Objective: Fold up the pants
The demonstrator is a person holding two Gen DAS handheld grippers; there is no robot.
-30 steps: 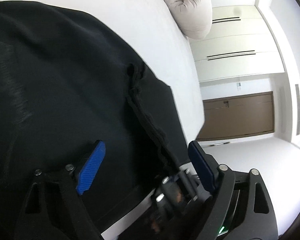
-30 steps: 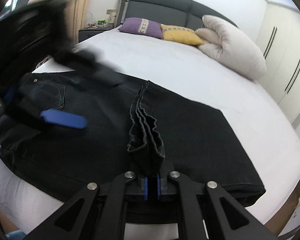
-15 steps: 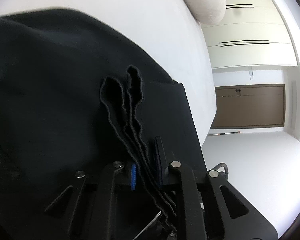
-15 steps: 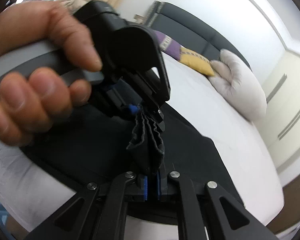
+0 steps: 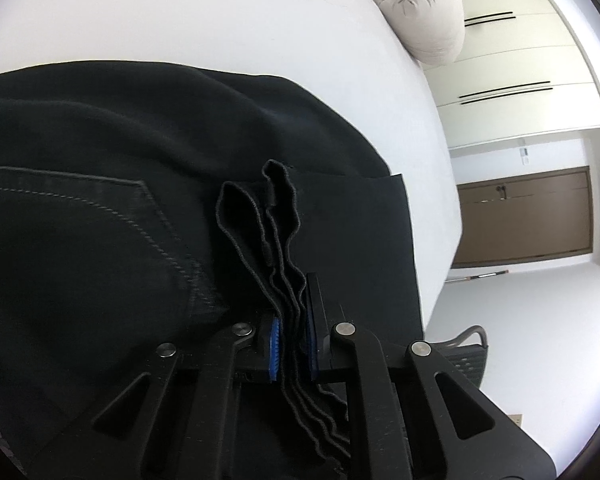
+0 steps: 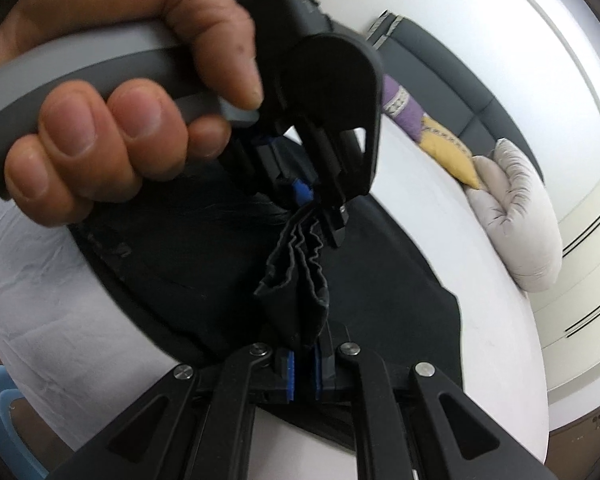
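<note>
Black pants (image 5: 100, 184) lie folded on a white bed (image 5: 220, 12), a stitched back pocket showing at the left. My left gripper (image 5: 293, 344) is shut on the stacked hem edges (image 5: 276, 232) of the pants. My right gripper (image 6: 305, 372) is shut on the same bunch of hem layers (image 6: 296, 280), lifted off the bed. In the right wrist view the left gripper (image 6: 324, 216) and the hand (image 6: 100, 120) holding it sit just above, close to my right fingers. The rest of the pants (image 6: 380, 280) spreads below.
A beige cushion (image 6: 516, 216), a yellow pillow (image 6: 448, 152) and a purple pillow (image 6: 400, 104) lie by the dark headboard (image 6: 460, 80). White wardrobes (image 5: 512, 60) and a brown door (image 5: 524, 216) stand beyond the bed. A blue stool (image 6: 4, 416) is at the bed's near corner.
My left gripper closed on the hem layers beside the right gripper. Both grippers have lifted the bunched hem, and the left hand came close in front of the right camera.
</note>
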